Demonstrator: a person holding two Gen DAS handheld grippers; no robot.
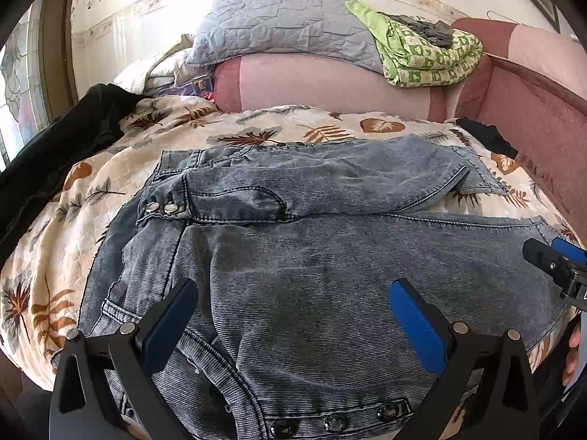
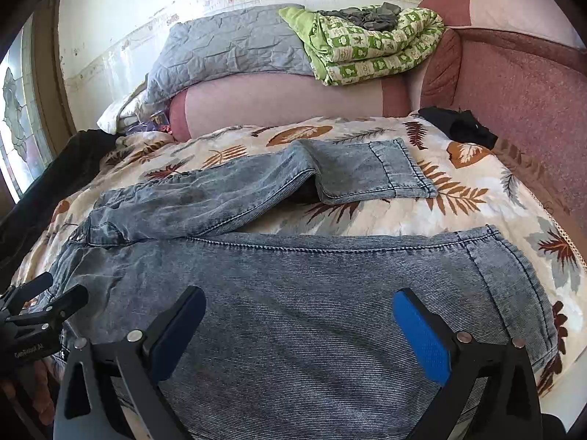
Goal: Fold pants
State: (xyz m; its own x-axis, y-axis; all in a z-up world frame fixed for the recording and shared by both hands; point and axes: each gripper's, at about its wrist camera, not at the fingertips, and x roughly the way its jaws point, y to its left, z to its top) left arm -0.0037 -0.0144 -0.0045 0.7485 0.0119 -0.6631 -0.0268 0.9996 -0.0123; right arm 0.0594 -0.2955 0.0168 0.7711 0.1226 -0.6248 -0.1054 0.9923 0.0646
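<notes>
While both sets of tongs stand fully apart with nothing between their pads, the jeans (image 1: 312, 256) lie spread on the leaf-print bedspread (image 1: 110, 183) of the bed, waistband toward the left tongs (image 1: 293, 315) and leg ends toward the right tongs (image 2: 299, 326). The near leg lies fairly flat under both tools. The far leg (image 2: 256, 183) is rumpled, with its cuff (image 2: 400, 168) lying well clear of the near leg's hem (image 2: 513, 256).

Step in hand, as judged from the layout: take hold of the near edge so that one leg can be laid over the other.

1. Lower each tool until its pads straddle a fold of denim, not a single taut layer.
2. Grip the waistband side and the hem side at matching points along the near edge, so that the fabric lifts evenly.
3. Carry the near leg across onto the far leg and line up the seams and cuffs.
4. Flatten the rumpled far leg first where possible; wrinkles left beneath will probably bulk up the fold.
5. Avoid pinching the bedspread together with the denim.

Containers: none is visible. Loose bedding is stacked at the head of the bed: a grey quilt (image 2: 227, 44) and a green patterned blanket (image 2: 370, 47). Dark garments lie at the left edge (image 1: 73, 128) and the far right corner (image 2: 458, 126) of the bed.
</notes>
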